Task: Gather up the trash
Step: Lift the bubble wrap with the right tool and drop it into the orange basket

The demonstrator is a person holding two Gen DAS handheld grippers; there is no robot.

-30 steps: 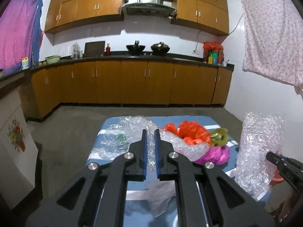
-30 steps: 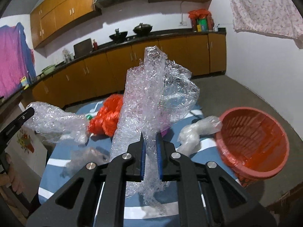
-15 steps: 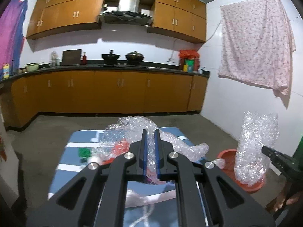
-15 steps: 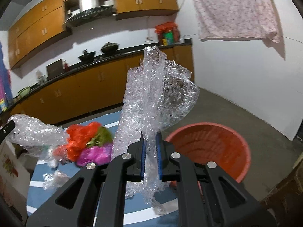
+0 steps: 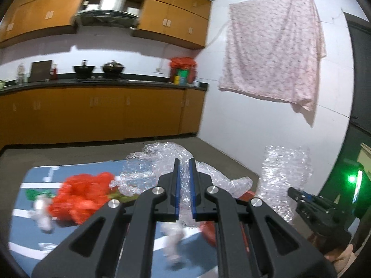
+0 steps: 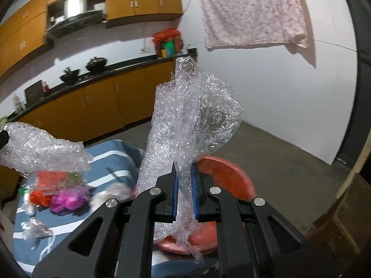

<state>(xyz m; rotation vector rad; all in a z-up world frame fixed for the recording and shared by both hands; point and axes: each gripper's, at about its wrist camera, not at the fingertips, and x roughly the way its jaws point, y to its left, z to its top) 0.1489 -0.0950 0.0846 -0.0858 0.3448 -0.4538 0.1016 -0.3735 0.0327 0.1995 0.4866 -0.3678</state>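
My left gripper (image 5: 183, 162) is shut on a crumpled sheet of clear bubble wrap (image 5: 162, 162) held above the blue striped table (image 5: 34, 243). It also shows in the right wrist view (image 6: 39, 148). My right gripper (image 6: 184, 166) is shut on a second, taller sheet of bubble wrap (image 6: 190, 115), which stands upright over the red plastic basket (image 6: 229, 176) at the table's right end. That sheet and the right gripper (image 5: 292, 191) show in the left wrist view (image 5: 285, 176).
On the table lie a red net bag (image 5: 78, 197), a purple one (image 6: 69, 198), a green scrap (image 5: 31, 193) and small clear plastic pieces (image 6: 34, 228). Wooden cabinets (image 5: 92, 113) line the far wall. A pink cloth (image 5: 273, 53) hangs on the right wall.
Both grippers have swung to the right with their bubble wrap. The right one now holds its sheet over the red basket; the trash pile has slid to the left in both views.
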